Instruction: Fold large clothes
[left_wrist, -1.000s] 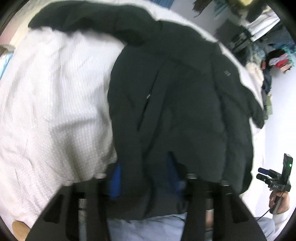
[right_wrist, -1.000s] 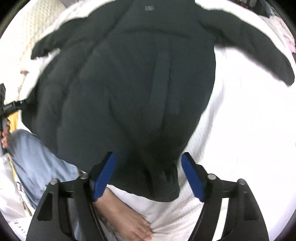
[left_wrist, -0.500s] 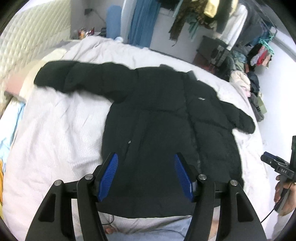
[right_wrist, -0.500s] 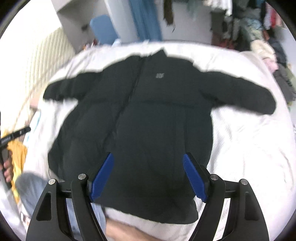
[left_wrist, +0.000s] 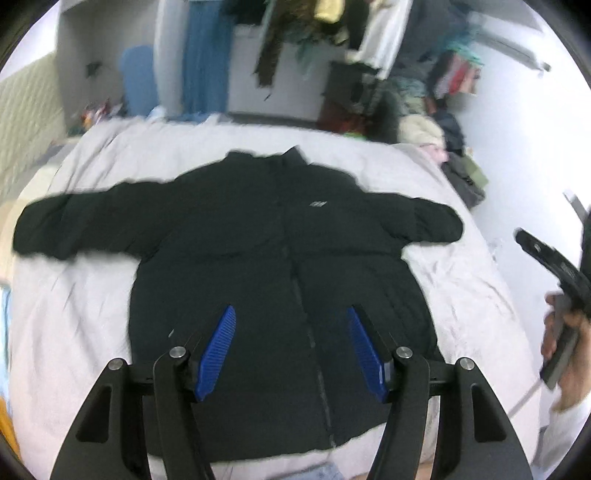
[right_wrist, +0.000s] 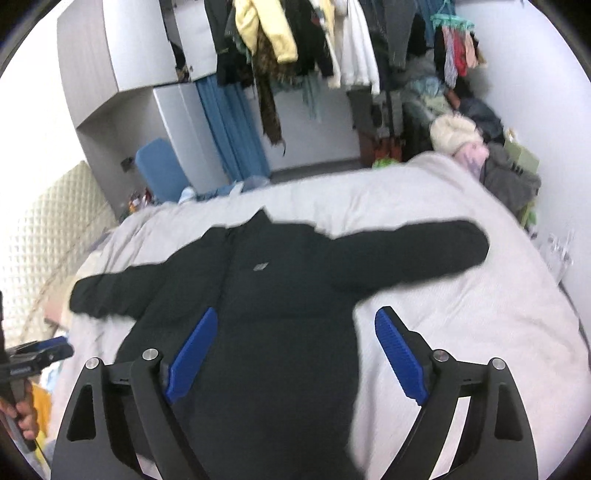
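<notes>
No folds yet – black jacket (left_wrist: 280, 258) flat on bed (left_wrist: 92, 314), sleeves out (mid-frame). Left gripper (left_wrist: 291, 347) open, empty; right gripper (right_wrist: 295, 354) opening, empty – all folding left.

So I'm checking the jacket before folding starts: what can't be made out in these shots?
- Jacket hem: left wrist view, partly behind the left tool.
- Same in the right wrist view, where the right tool covers it.
- Chest logo: too small and blurred to read.
- Zipper state: blurred, cannot tell.
</notes>
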